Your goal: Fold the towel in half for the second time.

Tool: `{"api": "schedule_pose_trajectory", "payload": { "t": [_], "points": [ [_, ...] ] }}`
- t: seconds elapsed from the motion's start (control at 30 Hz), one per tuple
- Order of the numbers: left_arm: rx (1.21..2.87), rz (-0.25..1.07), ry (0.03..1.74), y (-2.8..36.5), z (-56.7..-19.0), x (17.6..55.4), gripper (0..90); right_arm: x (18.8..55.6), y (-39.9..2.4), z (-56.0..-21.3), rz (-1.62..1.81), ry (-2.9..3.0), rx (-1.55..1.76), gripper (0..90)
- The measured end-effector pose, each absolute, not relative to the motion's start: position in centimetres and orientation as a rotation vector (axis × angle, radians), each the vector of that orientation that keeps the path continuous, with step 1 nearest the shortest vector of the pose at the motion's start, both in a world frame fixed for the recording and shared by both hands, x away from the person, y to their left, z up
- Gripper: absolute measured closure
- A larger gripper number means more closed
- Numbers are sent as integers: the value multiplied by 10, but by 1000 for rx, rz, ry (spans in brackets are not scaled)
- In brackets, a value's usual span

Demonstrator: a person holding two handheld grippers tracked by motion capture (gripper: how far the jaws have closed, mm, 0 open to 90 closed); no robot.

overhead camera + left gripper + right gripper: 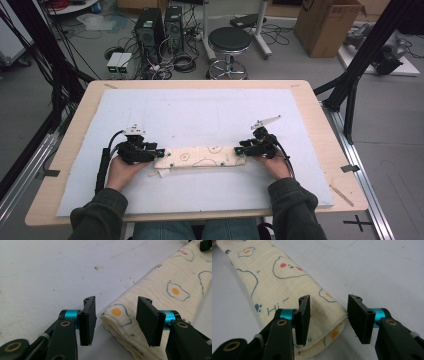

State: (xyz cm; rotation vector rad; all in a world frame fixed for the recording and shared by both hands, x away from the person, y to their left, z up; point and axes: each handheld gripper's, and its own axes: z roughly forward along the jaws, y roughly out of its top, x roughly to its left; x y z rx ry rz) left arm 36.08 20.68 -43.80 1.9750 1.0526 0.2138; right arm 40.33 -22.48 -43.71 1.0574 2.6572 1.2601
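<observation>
folded cloth (pixel 200 156), ends between each gripper's spread fingers (pixel 90 315)

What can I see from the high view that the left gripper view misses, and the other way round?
The high view takes in the whole table, both hands, a stool and a box behind. The left gripper view shows, close up, the left gripper with jaws apart around the end of the folded cloth, not pressing it, and its fried-egg print. Both show the cloth on the white mat.

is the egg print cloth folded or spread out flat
Folded. The cloth lies as a narrow strip on the white mat, and both gripper views show stacked layers at its ends.
</observation>
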Motion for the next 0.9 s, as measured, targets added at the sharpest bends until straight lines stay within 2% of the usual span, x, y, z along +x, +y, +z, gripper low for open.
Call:
{"api": "schedule_pose_trajectory", "payload": {
  "t": [0.2, 0.53, 0.7, 0.9],
  "points": [
    [1997, 203, 1063, 203, -442, 361, 518, 401, -227, -441, 1252, 2659, 1064, 599],
    [2014, 213, 1035, 202, -443, 358, 717, 395, -223, -442, 1246, 2669, 1017, 745],
    [2016, 227, 1021, 201, -443, 356, 794, 392, -223, -442, 1256, 2670, 1014, 774],
    [2011, 247, 1004, 202, -440, 354, 812, 391, -224, -440, 1278, 2664, 1008, 784]
  ]
}}
